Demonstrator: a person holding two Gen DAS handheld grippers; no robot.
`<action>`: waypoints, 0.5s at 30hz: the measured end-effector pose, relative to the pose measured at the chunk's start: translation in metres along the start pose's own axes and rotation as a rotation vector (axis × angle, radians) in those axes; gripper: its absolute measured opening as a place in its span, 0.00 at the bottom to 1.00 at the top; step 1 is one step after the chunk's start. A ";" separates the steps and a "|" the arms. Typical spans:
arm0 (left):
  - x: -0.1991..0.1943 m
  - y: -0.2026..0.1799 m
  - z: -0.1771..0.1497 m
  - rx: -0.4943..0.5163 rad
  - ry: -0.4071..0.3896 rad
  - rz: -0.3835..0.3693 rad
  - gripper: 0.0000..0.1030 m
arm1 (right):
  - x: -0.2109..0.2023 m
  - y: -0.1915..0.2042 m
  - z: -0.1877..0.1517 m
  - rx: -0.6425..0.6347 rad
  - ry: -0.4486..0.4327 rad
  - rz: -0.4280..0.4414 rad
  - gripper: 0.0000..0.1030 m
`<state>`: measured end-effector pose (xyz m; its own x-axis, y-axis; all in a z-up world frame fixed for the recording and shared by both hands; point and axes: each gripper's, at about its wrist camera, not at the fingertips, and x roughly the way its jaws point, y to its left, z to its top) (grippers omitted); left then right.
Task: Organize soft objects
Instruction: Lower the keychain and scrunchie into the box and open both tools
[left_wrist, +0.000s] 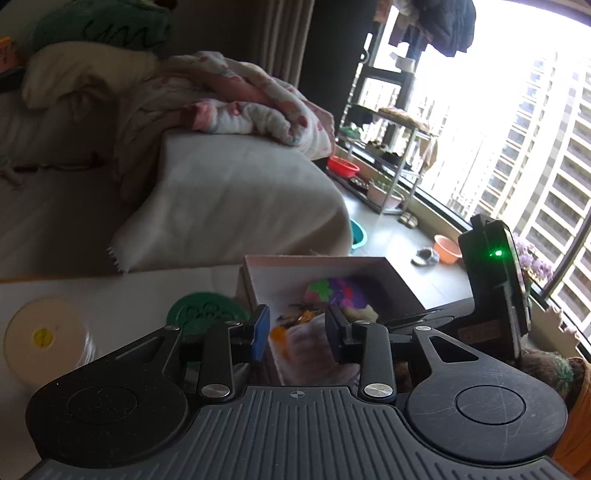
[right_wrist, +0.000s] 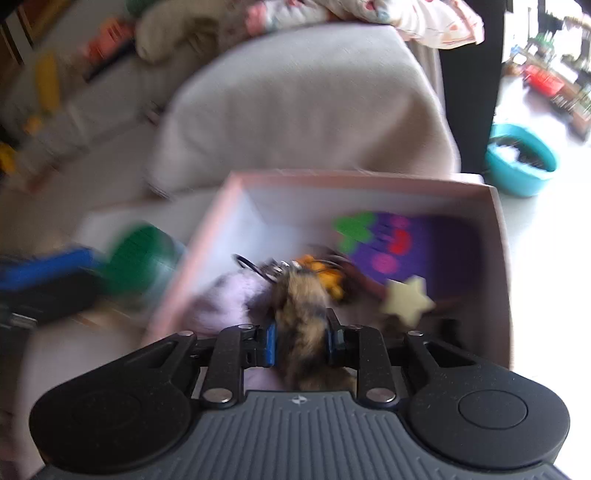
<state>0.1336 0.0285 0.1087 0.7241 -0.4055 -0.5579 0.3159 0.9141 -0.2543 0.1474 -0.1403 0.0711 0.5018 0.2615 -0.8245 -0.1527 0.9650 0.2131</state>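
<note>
Blue-padded fingers of the right gripper (right_wrist: 300, 343) flank a brown furry pompom keychain (right_wrist: 301, 314), one pad on each side of the fur. Whether they press it or have let go I cannot tell; the view is smeared by motion. The pompom's long axis runs straight out from between the fingers, its metal ring (right_wrist: 246, 263) at the far end, and it hangs over the near part of the pink box (right_wrist: 498, 266). A release from this spot would, I judge, drop it inside.

Fingers of the left gripper (left_wrist: 297, 330) stand apart with nothing between the pads. They point at the near left corner of the same box (left_wrist: 258, 291), so the right hand is the one over it.

Inside the box I count one pale lilac plush (right_wrist: 229, 299) just left of the pompom, one orange soft piece (right_wrist: 323, 269) beyond it, one purple foam sheet (right_wrist: 436, 251) with a green flower shape (right_wrist: 352, 226), and one cream star (right_wrist: 408, 301) to the right.

Outside the box on the white table (left_wrist: 122, 291) sit one green round lid (left_wrist: 207, 308), just beside the box's left wall, and one white round tub (left_wrist: 44, 338) farther left. Beyond the table is a grey sofa (left_wrist: 236, 199) with one floral blanket (left_wrist: 258, 107).
</note>
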 end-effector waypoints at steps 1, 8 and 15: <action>-0.005 0.001 -0.006 -0.003 -0.008 0.010 0.35 | -0.001 -0.004 -0.001 0.017 -0.009 0.001 0.24; -0.045 0.010 -0.051 0.059 -0.002 0.112 0.35 | -0.059 -0.022 -0.006 0.077 -0.161 0.133 0.72; -0.079 0.022 -0.124 0.047 0.035 0.257 0.35 | -0.119 0.018 -0.058 -0.047 -0.318 0.092 0.88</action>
<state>0.0073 0.0803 0.0496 0.7628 -0.1593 -0.6267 0.1534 0.9861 -0.0639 0.0354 -0.1552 0.1431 0.7236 0.3477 -0.5962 -0.2450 0.9370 0.2491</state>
